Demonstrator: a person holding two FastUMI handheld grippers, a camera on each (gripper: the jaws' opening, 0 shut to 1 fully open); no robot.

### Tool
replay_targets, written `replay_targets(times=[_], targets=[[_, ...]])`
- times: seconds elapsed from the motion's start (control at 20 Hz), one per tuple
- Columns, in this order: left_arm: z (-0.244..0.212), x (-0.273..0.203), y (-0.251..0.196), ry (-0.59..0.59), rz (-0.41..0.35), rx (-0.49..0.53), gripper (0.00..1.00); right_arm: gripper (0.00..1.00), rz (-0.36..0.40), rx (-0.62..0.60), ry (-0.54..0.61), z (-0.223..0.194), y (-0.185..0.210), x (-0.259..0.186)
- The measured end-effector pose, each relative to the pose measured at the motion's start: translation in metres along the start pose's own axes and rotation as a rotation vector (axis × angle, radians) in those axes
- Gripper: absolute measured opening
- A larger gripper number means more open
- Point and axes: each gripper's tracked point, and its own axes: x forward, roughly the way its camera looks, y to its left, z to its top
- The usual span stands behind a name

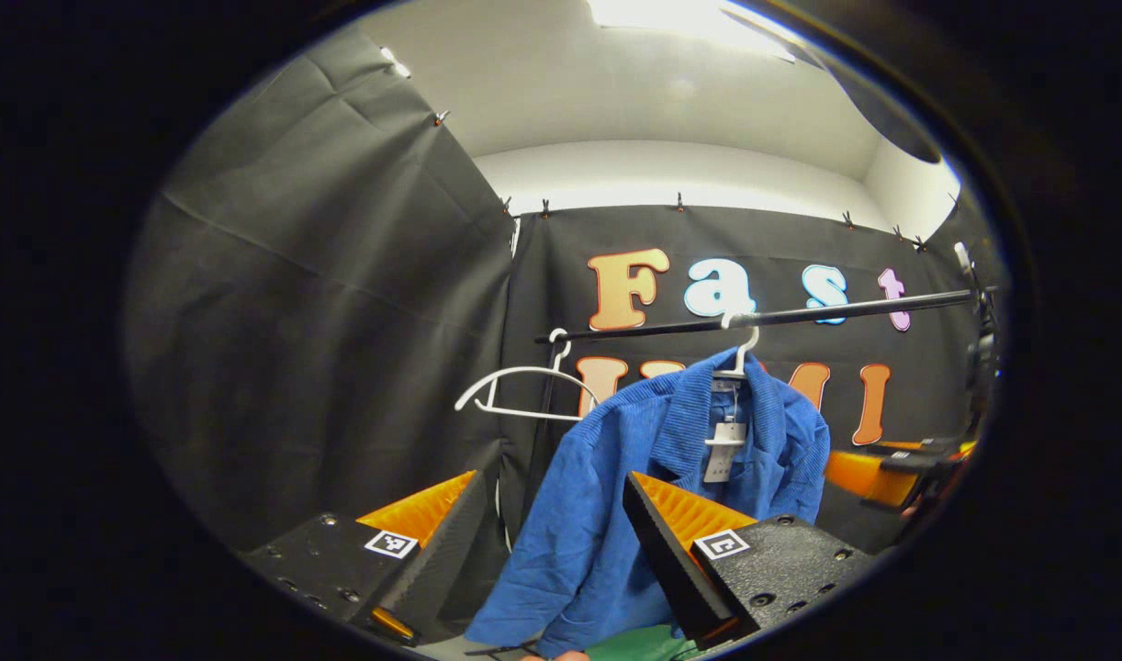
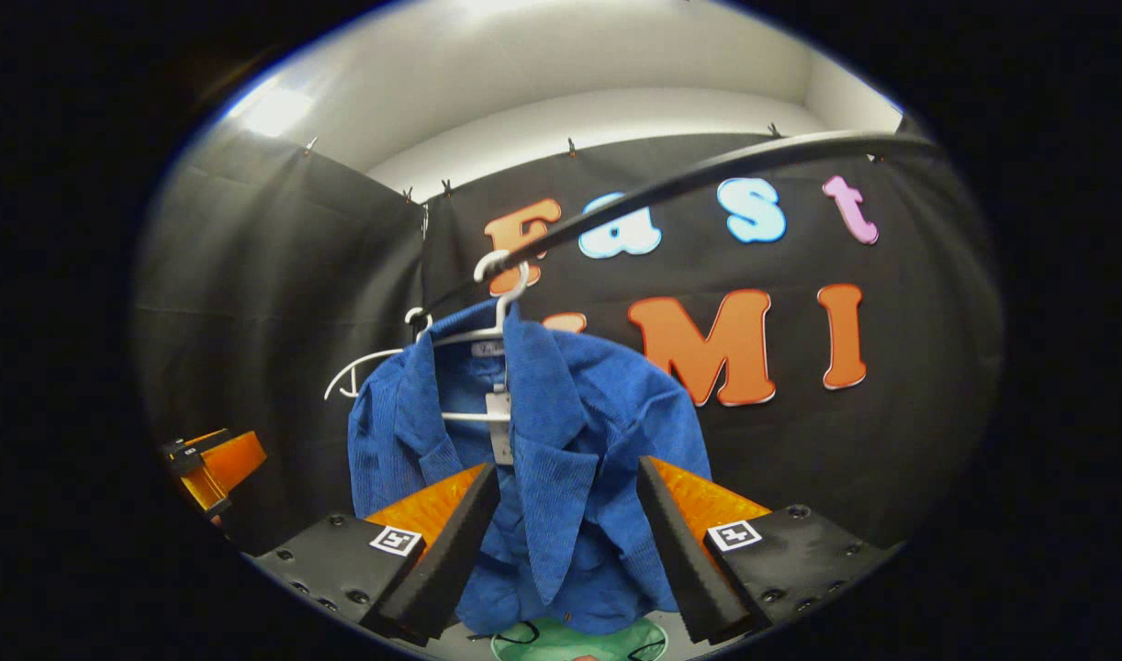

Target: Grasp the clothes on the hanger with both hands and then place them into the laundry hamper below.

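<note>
Both tongs gape wide, empty: left tongs (image 1: 552, 542) short of the blue jacket (image 1: 616, 496), right tongs (image 2: 566, 532) framing its front, not touching. Jacket hangs on a white hanger (image 2: 499, 303) from the black rail (image 2: 671, 184); spare hanger (image 1: 524, 390) beside it. Green hamper (image 2: 579, 641) sits below.

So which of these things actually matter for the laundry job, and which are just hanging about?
Part of the job:
- blue jacket
- its white hanger
- green hamper below
- left gripper, open
- right gripper, open

Just there:
- empty white hanger
- black rail
</note>
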Motion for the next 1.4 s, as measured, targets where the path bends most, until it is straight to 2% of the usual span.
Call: replay_targets(times=[0.05,0.1,0.2,0.25,0.3,0.35,0.55,0.75,0.85,0.95,1.0,1.05,1.15,1.2,1.25,1.3,1.35,1.4], targets=[[-0.006,-0.002,-0.005,0.002,-0.003,-0.007,0.94,0.98,0.004,0.001,0.020,-0.014,-0.003,0.008],[-0.011,-0.003,-0.008,0.000,0.007,-0.005,0.92,0.94,0.016,-0.009,0.044,-0.030,-0.003,0.015],[-0.020,-0.004,-0.007,0.005,0.035,0.012,0.90,0.94,0.052,-0.028,0.090,-0.060,0.008,0.029],[-0.025,-0.006,-0.008,0.018,0.046,0.021,0.94,0.94,0.069,-0.020,0.110,-0.072,0.016,0.038],[-0.029,-0.008,-0.008,0.027,0.060,0.028,0.94,1.00,0.080,-0.008,0.124,-0.081,0.020,0.047],[-0.029,-0.011,-0.007,0.027,0.073,0.031,0.91,1.00,0.079,0.000,0.128,-0.089,0.023,0.059],[-0.023,-0.024,-0.008,0.014,0.098,0.057,0.91,1.00,0.041,-0.008,0.139,-0.119,0.019,0.113],[-0.014,-0.032,-0.008,-0.013,0.113,0.102,0.91,1.00,0.045,0.019,0.176,-0.140,0.007,0.138],[-0.015,-0.032,-0.014,-0.016,0.101,0.101,0.98,0.62,0.025,0.044,0.172,-0.137,-0.007,0.136],[-0.021,-0.027,-0.021,-0.009,0.082,0.087,0.91,0.24,0.011,0.068,0.145,-0.124,-0.022,0.122],[-0.025,-0.023,-0.027,-0.002,0.067,0.073,0.94,0.05,0.017,0.076,0.122,-0.116,-0.026,0.115],[-0.031,-0.019,-0.035,0.009,0.046,0.054,0.94,0.10,0.002,0.067,0.097,-0.107,-0.034,0.107],[-0.048,-0.009,-0.053,0.045,-0.007,0.002,0.94,0.07,-0.028,0.029,0.035,-0.081,-0.052,0.090],[-0.058,-0.002,-0.063,0.069,-0.038,-0.030,0.94,0.01,-0.046,0.012,0.002,-0.065,-0.061,0.081],[-0.065,0.004,-0.072,0.086,-0.065,-0.057,0.94,0.01,-0.059,-0.001,-0.030,-0.049,-0.069,0.073],[-0.073,0.014,-0.084,0.105,-0.097,-0.090,0.92,0.14,-0.067,-0.007,-0.057,-0.034,-0.075,0.063],[-0.082,0.023,-0.094,0.129,-0.123,-0.120,0.95,0.13,-0.073,-0.008,-0.084,-0.020,-0.081,0.055],[-0.090,0.033,-0.106,0.151,-0.150,-0.145,0.95,0.07,-0.077,-0.004,-0.104,-0.008,-0.088,0.048]])
